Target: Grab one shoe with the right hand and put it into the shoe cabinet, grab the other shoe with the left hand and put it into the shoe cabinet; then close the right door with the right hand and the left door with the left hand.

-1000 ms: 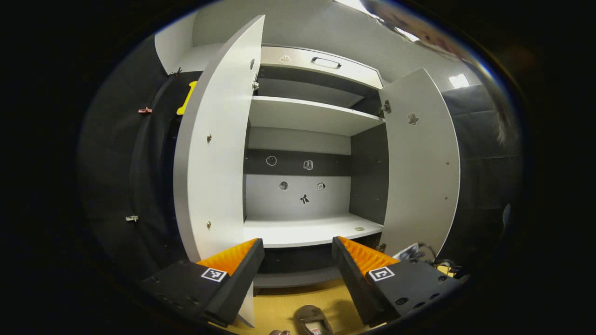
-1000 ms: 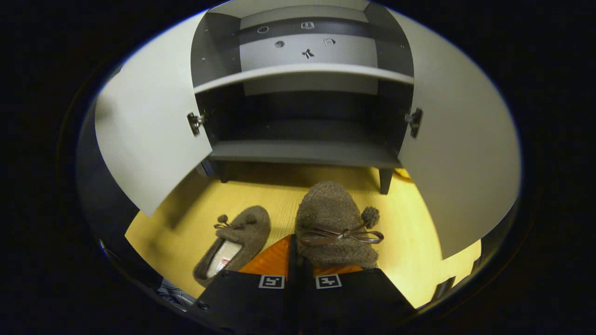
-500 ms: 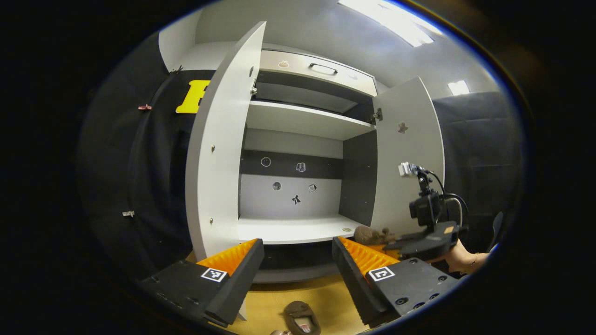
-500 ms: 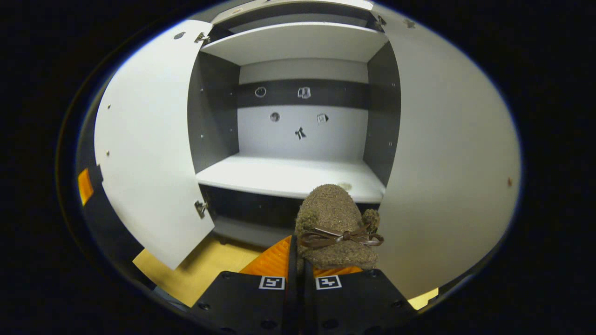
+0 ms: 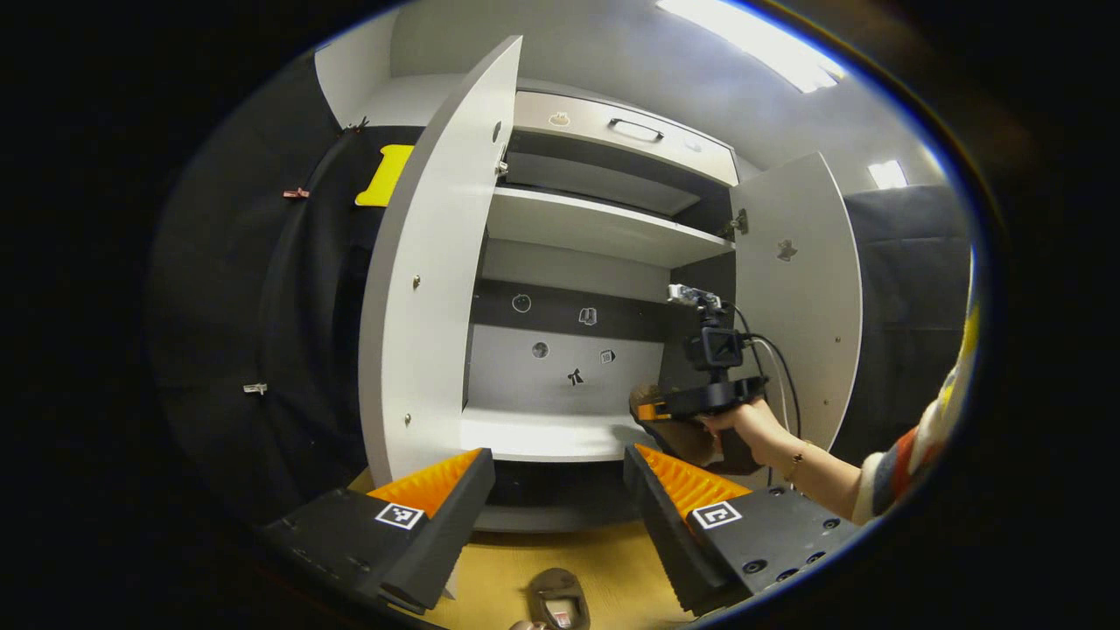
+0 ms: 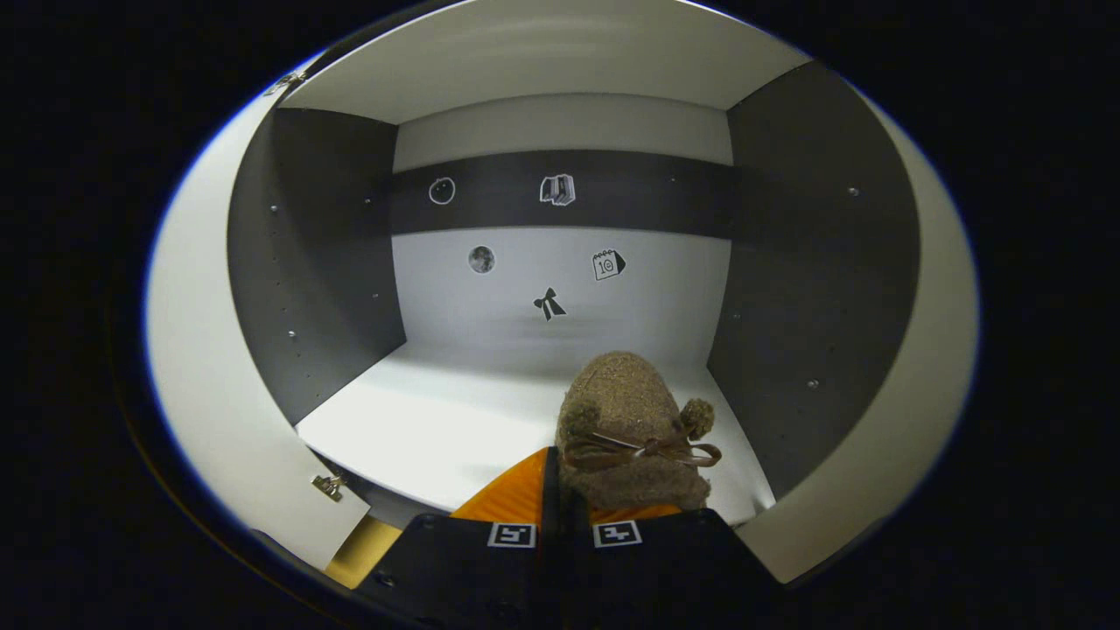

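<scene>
Right tool [image 6: 567, 512] is clamped on the fuzzy slipper [image 6: 628, 433] at lower centre, above the cabinet shelf [image 6: 455, 420]; it looks light, soft and compressible, best pinched at the heel rim. Left tool [image 5: 560, 490] gapes empty; the other slipper [image 5: 553, 604] lies on the floor at bottom centre.

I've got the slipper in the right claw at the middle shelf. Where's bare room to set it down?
The white shelf is bare from the dark left wall across to the back panel. The slipper, gripped by the right claw, hangs over the shelf's right part, near the right wall; that side is tightest. The other slipper lies on the floor.
</scene>
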Demonstrator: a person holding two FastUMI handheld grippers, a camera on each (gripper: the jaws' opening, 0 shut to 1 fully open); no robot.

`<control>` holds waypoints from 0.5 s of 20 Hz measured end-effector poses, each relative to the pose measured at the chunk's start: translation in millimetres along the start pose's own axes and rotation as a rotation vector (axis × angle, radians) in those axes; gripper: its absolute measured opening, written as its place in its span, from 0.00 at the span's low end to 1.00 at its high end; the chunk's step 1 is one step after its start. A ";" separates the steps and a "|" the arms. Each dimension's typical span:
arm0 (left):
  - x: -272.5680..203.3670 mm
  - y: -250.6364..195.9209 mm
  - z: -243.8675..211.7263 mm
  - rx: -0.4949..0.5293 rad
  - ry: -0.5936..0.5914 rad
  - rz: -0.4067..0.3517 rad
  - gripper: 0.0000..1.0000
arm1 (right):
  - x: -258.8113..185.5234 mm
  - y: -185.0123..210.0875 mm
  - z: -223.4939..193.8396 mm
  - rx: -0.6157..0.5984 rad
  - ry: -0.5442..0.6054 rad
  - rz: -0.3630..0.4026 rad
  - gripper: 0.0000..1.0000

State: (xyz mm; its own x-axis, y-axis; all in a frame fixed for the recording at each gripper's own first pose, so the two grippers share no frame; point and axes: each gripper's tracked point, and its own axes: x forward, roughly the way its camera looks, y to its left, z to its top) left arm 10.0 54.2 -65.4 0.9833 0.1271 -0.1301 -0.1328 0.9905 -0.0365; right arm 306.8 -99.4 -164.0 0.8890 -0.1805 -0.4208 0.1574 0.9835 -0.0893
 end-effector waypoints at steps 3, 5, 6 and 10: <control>7.2 -1.9 -5.9 -0.012 0.014 0.022 0.95 | 44.3 -5.9 4.6 -0.032 0.024 -0.019 0.09; 12.3 -1.9 -8.1 -0.035 0.019 0.039 0.95 | 69.8 -6.1 9.6 -0.029 0.028 -0.027 0.09; 14.4 -0.7 -9.0 -0.041 0.021 0.052 0.95 | 81.8 -6.3 13.2 -0.032 0.033 -0.031 0.09; 16.5 8.2 -8.4 -0.024 0.026 0.105 0.95 | 121.3 -2.6 13.7 -0.017 0.070 -0.045 0.08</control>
State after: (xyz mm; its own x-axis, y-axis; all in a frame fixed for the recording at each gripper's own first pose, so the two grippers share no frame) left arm 24.1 63.9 -76.2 0.9604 0.2284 -0.1599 -0.2382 0.9702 -0.0448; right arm 420.2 -123.7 -202.4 0.8491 -0.2258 -0.4776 0.1891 0.9741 -0.1243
